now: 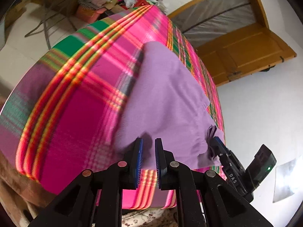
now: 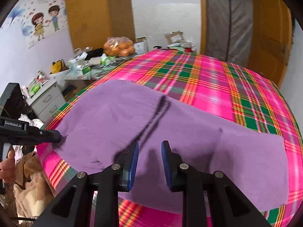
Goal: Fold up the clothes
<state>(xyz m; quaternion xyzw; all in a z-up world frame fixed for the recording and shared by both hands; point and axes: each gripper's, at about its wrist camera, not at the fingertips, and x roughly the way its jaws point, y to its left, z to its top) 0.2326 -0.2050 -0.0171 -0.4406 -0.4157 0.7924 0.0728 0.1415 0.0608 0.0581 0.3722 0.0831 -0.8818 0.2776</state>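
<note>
Purple cloth (image 2: 189,132) lay spread on the plaid bed (image 1: 75,113), near its front edge, with a dark cord (image 2: 157,113) running across it. Left gripper (image 1: 148,141) sat at the cloth's near edge with its jaws narrow and a slim gap between the pads. The cloth hem was at the tips, and I couldn't tell if it was pinched. Right gripper (image 2: 149,145) hovered low over the cloth with its jaws wider apart and nothing clamped between them. From the left view the cloth looked bunched at the right gripper's tip. A hand (image 2: 7,162) held the left gripper's handle at the bed's side. Both views were blurry.
</note>
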